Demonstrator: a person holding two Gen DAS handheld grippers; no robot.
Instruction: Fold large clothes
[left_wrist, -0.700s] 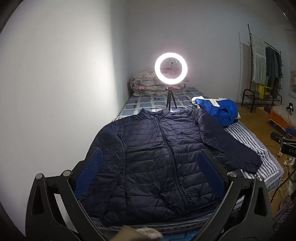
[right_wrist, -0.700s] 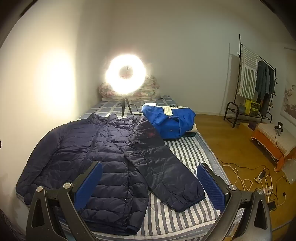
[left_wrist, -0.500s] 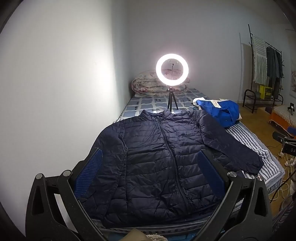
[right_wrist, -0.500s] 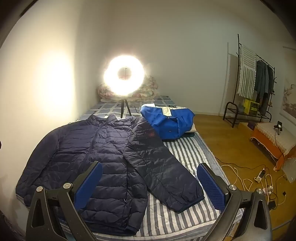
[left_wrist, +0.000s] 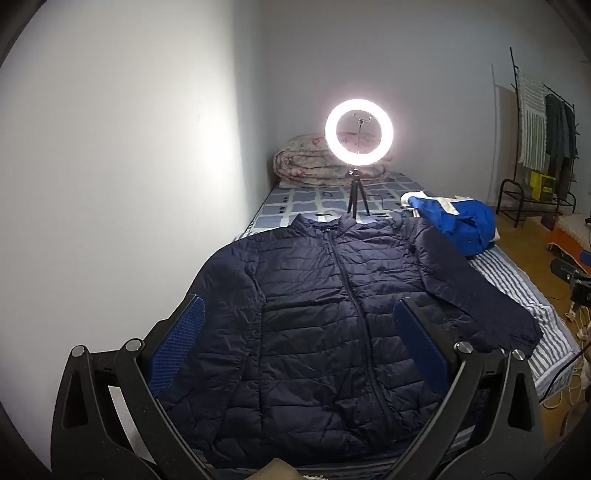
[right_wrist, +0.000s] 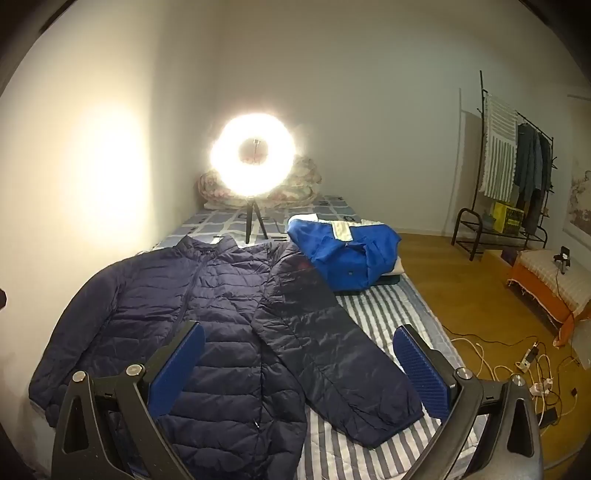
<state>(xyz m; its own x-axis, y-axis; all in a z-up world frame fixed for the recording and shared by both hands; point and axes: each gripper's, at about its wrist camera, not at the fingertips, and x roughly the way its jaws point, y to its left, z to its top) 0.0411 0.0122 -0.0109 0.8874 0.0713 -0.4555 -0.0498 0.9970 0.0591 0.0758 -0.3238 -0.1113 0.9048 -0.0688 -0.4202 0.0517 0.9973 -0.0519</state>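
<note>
No fold is yet made: the navy jacket (left_wrist: 332, 317) is spread flat, zipped, across the bed's (right_wrist: 406, 295) near end, while the left gripper (left_wrist: 299, 343) and right gripper (right_wrist: 299, 358) are held spread and empty above it.

The jacket (left_wrist: 332, 325) lies on the bed (right_wrist: 388, 306), ring light (left_wrist: 359, 129) behind, second garment (right_wrist: 347, 254) right.

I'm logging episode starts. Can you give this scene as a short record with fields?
garment: navy puffer jacket, spread flat, zipped, front up
surface: bed
sleeve: one angled out over the stripes
left gripper: jaws open, empty, above jacket
right gripper: jaws open, empty
nearby: blue jacket, ring light
fold: not begun
</note>
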